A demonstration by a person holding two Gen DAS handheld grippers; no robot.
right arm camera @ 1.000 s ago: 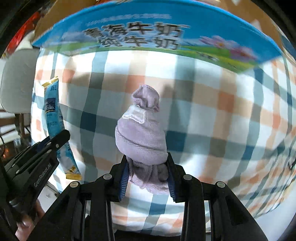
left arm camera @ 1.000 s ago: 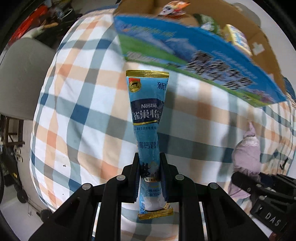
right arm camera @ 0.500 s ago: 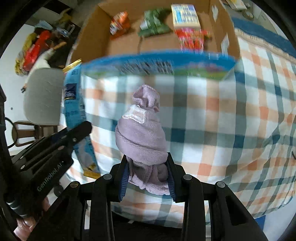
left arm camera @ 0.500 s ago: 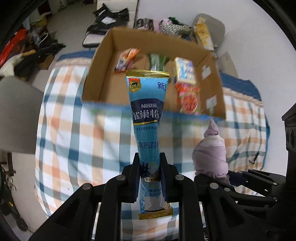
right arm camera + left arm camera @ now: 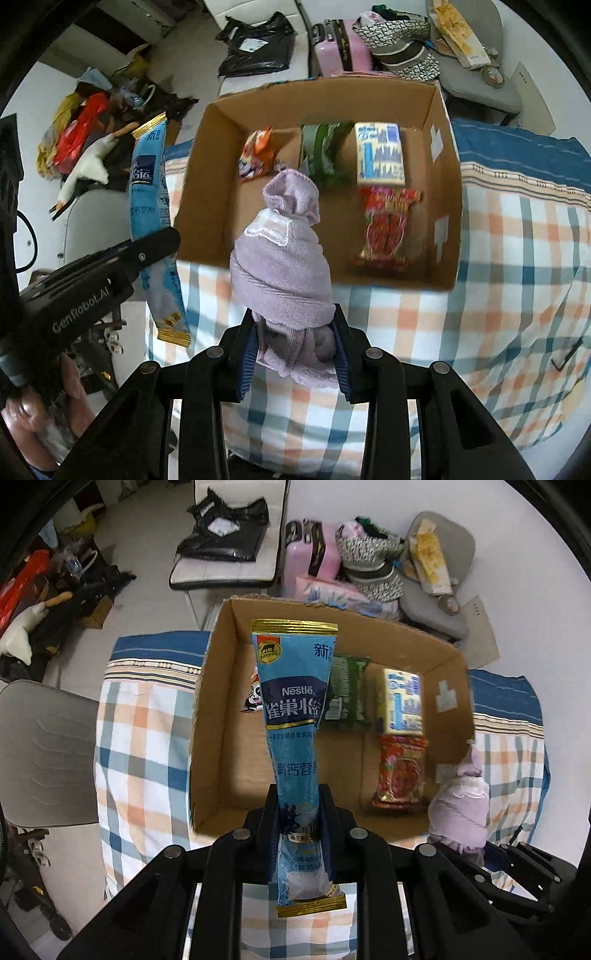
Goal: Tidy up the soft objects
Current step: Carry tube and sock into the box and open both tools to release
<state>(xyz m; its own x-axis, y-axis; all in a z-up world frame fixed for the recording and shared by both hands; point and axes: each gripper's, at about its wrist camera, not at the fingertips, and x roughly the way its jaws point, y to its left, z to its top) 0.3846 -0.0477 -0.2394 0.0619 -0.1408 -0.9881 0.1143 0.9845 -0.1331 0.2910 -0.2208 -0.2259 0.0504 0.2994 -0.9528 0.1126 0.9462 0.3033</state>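
Note:
My left gripper (image 5: 297,814) is shut on a long blue Nestle sachet (image 5: 295,716) and holds it upright above the near edge of an open cardboard box (image 5: 207,716). My right gripper (image 5: 295,338) is shut on a rolled lilac sock (image 5: 282,266) and holds it in front of the box (image 5: 448,206). The sock shows at the right of the left wrist view (image 5: 460,805), and the sachet at the left of the right wrist view (image 5: 149,192). The box holds an orange packet (image 5: 255,153), a green packet (image 5: 325,153), a yellow-blue pack (image 5: 378,155) and a red packet (image 5: 388,225).
The box sits on a checked blanket (image 5: 517,258) over a raised surface. A grey chair (image 5: 40,749) stands at the left. Beyond the box are a white chair with a black bag (image 5: 225,539), a pink suitcase (image 5: 314,554) and floor clutter (image 5: 81,133).
Both grippers have risen high above the blanket with their objects. The box, seen from its side before, now shows its open inside from above.

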